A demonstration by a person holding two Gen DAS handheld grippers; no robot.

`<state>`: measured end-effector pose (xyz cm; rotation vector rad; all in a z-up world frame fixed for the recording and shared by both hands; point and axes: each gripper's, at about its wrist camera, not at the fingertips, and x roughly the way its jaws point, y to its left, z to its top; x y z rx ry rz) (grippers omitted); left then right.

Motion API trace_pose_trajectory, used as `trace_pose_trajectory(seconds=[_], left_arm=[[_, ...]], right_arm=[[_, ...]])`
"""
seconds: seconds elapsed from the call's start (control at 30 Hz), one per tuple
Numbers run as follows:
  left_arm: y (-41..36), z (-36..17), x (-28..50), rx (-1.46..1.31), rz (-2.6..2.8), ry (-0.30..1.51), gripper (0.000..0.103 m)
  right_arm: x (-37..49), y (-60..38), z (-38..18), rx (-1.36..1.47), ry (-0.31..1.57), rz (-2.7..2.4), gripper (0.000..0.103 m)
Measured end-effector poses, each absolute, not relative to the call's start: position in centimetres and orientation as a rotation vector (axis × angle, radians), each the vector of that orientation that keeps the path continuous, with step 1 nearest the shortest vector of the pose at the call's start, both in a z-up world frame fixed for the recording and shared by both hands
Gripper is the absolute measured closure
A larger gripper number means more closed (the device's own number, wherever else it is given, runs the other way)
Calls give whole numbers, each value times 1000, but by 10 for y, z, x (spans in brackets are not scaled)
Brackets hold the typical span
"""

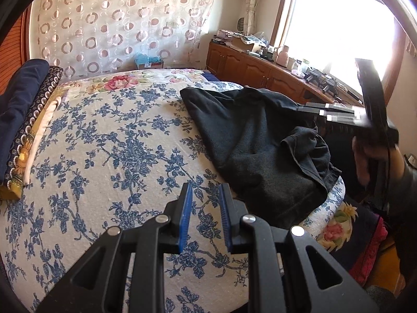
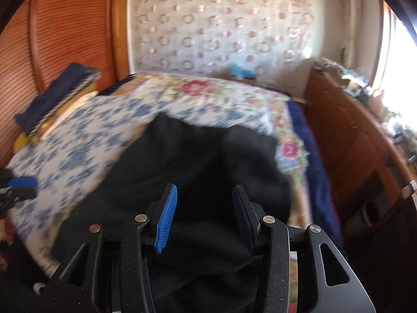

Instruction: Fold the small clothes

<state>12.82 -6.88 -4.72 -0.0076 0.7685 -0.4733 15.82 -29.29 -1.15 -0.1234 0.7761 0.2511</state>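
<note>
Your left gripper [image 1: 206, 190] hovers narrowly parted and empty over the floral bedspread [image 1: 117, 143]. Your right gripper [image 2: 204, 195] gapes wider above the crumpled black garment [image 1: 255, 140], gripping nothing, near the bed's right edge.

Left gripper [image 1: 206, 216]: matte black linkage arms with cut-out slots, round silver pivot pins at the joints.
Left pads [image 1: 185, 216]: bright blue, finely ribbed, set on the inner faces of the black fingers.
Right gripper [image 2: 204, 216]: same black build, silver pins, triangular cut-outs in the outer arms.
Right pads [image 2: 166, 219]: blue ribbed strips; one faces the lens, the other shows dark, edge-on.
Sleeve [image 1: 401, 190]: dark grey, at the right hand [image 1: 365, 156].
</note>
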Motion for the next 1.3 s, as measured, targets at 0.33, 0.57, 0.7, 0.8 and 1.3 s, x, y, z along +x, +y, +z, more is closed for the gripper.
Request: trace_pose_trajectory(seconds=[0.33, 0.57, 0.7, 0.8, 1.3], left_arm=[[-74, -49, 125, 4, -477, 768, 85], [-80, -57, 123, 17, -487, 790, 85], [-83, -59, 123, 18, -493, 799, 85], [-88, -62, 122, 23, -501, 803, 85], [-111, -62, 119, 30, -567, 817, 85]], right_arm=[[148, -257, -53, -126, 843, 259, 57], [143, -267, -72, -160, 882, 206, 74], [127, -284, -68, -103, 854, 231, 100], [102, -302, -49, -28, 775, 197, 101], [18, -377, -43, 71, 771, -91, 98]])
